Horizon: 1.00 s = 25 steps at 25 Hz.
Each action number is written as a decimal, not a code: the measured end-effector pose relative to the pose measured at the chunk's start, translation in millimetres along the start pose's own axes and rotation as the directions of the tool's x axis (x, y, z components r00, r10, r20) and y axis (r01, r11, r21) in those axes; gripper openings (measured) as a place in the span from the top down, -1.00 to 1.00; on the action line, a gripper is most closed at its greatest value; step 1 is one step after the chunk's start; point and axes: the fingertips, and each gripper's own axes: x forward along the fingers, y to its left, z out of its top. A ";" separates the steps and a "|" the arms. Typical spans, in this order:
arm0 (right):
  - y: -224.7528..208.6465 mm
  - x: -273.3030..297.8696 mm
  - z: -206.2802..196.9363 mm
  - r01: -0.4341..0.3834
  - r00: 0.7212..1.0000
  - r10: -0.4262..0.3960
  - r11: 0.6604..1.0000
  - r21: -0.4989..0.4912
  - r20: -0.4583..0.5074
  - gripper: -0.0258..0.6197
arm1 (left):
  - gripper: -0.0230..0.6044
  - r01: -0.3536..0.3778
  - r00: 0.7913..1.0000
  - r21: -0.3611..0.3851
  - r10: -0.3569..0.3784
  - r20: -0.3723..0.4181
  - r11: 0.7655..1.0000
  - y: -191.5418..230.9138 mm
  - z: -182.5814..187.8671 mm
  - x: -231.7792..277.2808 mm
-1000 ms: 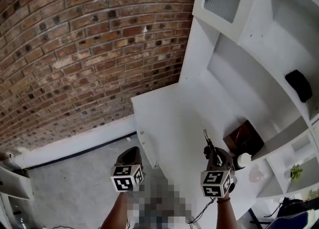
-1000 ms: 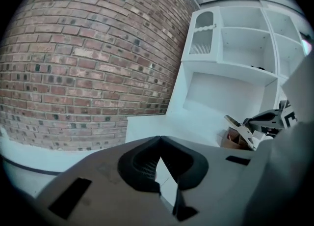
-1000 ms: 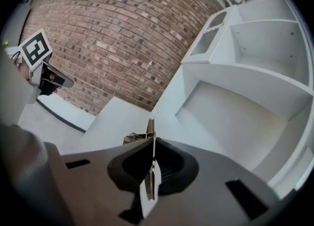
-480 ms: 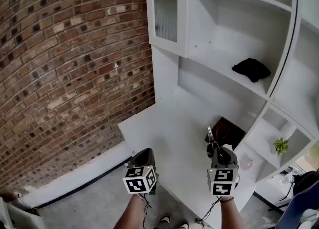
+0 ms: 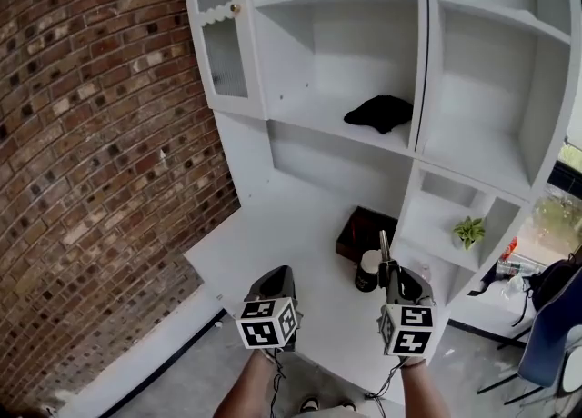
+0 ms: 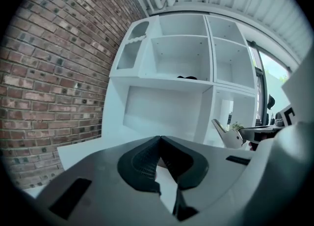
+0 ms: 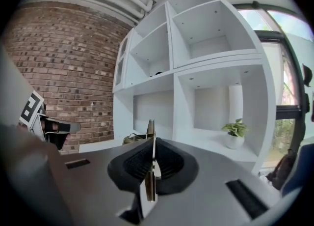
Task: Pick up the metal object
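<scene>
Right gripper: held above the front part of the white desk; its fingers are clamped on a thin silver metal object, seen edge-on between the pads, with its upper end standing past the fingertips. In the head view the metal object sticks out ahead of the gripper as a narrow point, off the desk surface and carried in the air.

Left gripper: held beside the right one, over the desk's front edge; its fingers meet at the tips with nothing between them; the two grippers are apart and do not touch.

Surroundings: a white shelving unit rises from the back of the desk; a crumpled black cloth lies on a middle shelf; a dark brown box sits on the desk against the unit, under that shelf; a white cylindrical container with a dark lower part stands just in front of the box, near the right gripper's tip; whether the metal object touches it cannot be told. A small green potted plant stands in a low right-hand compartment; a red brick wall runs along the left; a blue chair shows at the far right edge.
</scene>
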 end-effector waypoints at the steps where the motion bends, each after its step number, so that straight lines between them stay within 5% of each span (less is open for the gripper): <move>1: -7.3 -4.3 -1.6 0.012 1.000 -0.012 1.000 0.006 0.001 0.90 | 0.89 0.015 1.000 0.006 -0.015 -0.003 1.000 -8.6 -0.5 3.7; 9: -51.0 -24.5 -10.5 0.082 0.997 -0.081 0.996 0.048 -0.004 0.90 | 0.89 0.089 0.996 0.038 -0.088 -0.026 0.995 -53.0 -7.2 22.9; 25: -54.5 -20.0 -17.8 0.061 0.998 -0.060 0.996 0.070 -0.016 0.90 | 0.89 0.086 0.996 0.042 -0.085 -0.026 0.995 -57.5 -8.4 31.6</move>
